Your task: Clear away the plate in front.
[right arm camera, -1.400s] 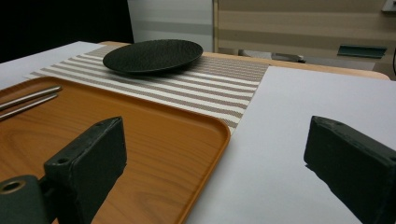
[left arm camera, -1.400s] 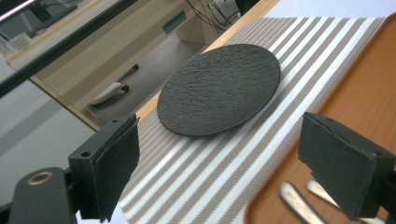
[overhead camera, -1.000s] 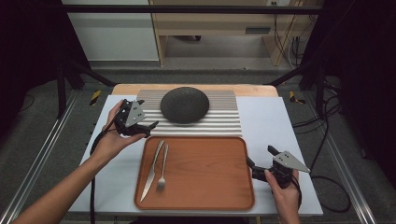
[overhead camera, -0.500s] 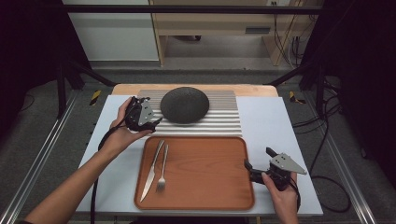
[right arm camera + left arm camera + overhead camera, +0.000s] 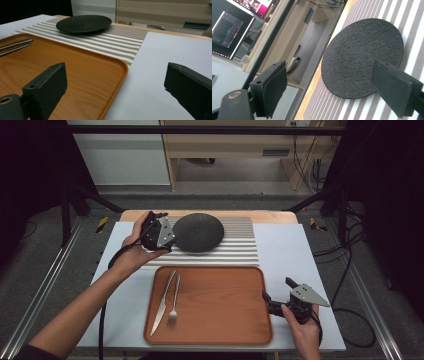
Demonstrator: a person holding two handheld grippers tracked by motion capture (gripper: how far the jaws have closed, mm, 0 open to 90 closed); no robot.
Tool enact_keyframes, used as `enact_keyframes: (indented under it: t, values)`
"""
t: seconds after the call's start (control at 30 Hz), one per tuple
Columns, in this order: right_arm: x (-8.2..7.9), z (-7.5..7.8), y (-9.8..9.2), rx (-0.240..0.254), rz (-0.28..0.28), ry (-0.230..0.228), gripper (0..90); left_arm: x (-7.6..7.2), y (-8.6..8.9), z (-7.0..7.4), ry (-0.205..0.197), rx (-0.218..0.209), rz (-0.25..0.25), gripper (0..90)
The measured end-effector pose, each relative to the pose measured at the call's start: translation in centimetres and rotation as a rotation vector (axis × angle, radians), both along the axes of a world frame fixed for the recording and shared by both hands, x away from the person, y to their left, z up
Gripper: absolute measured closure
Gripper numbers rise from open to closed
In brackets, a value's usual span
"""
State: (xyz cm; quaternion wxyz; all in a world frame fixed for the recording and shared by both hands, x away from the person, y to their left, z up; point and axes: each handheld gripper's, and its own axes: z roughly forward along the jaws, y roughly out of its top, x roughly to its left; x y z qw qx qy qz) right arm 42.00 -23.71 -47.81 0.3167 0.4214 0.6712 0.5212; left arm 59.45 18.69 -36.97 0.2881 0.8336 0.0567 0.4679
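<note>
Black plate: a round, matt black, rough-textured plate lies flat on the grey-and-white striped place mat at the far side of the white counter, untouched.
Left tongs: the left tongs, which a second ago hung well to the plate's left, have travelled rightward and now sit just beside its left rim; in the left gripper view the plate fills the gap ahead of them.
Left jaws: wide apart, nothing between the pads.
Right tongs: the right tongs rest by the right edge of the orange wooden tray, jaws spread, unmoved.
Tray contents: steel knife and fork, side by side.
Meaning: judged as an approach to grasp the plate's rim; no grip yet.
</note>
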Motion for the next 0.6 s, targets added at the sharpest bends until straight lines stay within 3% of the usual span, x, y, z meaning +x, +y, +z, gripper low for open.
enact_keyframes:
  t: [0.07, 0.2, 0.6]
  values:
    - [0.0, 0.1, 0.0, 0.004, 0.000, -0.001, 4.7, 0.5, -0.2, -0.5, 0.003, 0.007, 0.004, 13.7]
    - [0.0, 0.1, 0.0, 0.008, -0.003, 0.000, 4.7, 0.9, -0.5, -1.4, 0.001, 0.062, 0.003, 14.7]
    - [-0.1, -0.1, -0.1, 0.011, -0.007, 0.006, 4.6, 1.8, -1.2, -3.3, 0.000, 0.104, -0.005, 15.4]
